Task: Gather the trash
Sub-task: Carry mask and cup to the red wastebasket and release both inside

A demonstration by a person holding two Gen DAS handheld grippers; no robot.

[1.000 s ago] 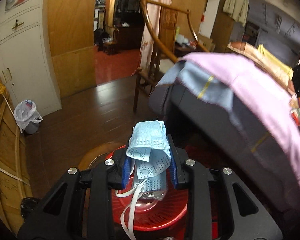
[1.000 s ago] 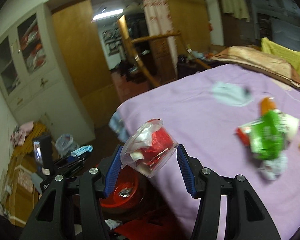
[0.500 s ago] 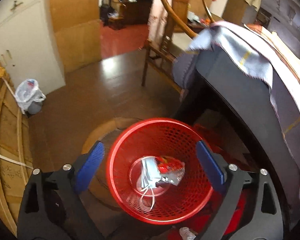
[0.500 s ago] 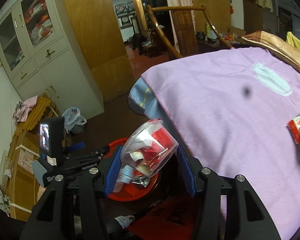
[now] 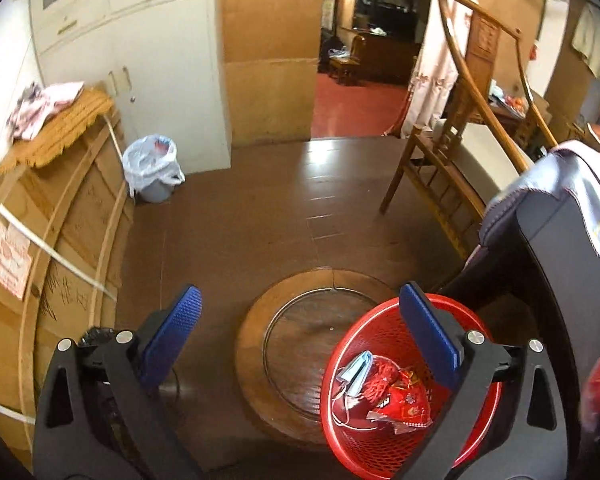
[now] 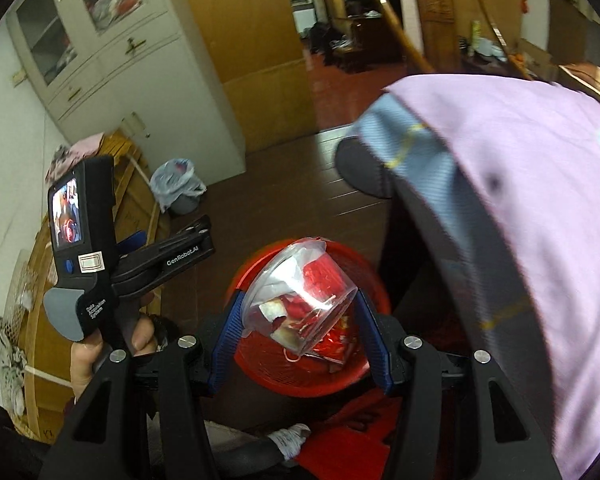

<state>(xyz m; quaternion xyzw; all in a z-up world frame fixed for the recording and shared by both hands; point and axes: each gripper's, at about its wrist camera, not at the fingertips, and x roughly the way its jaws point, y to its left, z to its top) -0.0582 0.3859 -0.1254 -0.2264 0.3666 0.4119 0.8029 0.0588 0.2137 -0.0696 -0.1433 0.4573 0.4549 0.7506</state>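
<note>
The right tongs (image 6: pixel 300 328) are pinching a clear plastic cup (image 6: pixel 300 300) stuffed with red and white wrappers, holding it tilted right above the red basket (image 6: pixel 260 372) on the floor beside the bed (image 6: pixel 520 200). They have swung over from the bedspread and are now hanging over the bin, so the cup looks ready to drop. The left tongs (image 5: pixel 300 344) have just been opening and are now standing spread wide with nothing between them; the blue face mask (image 5: pixel 356 372) they were carrying a second ago is lying inside the red basket (image 5: pixel 380 320) on the red wrappers. That piece is collected, and the left hand (image 6: pixel 100 352) is free for the next item. Farther off, a bagged grey bin (image 5: pixel 152 168) is standing by the white cabinet (image 5: pixel 160 80).
</note>
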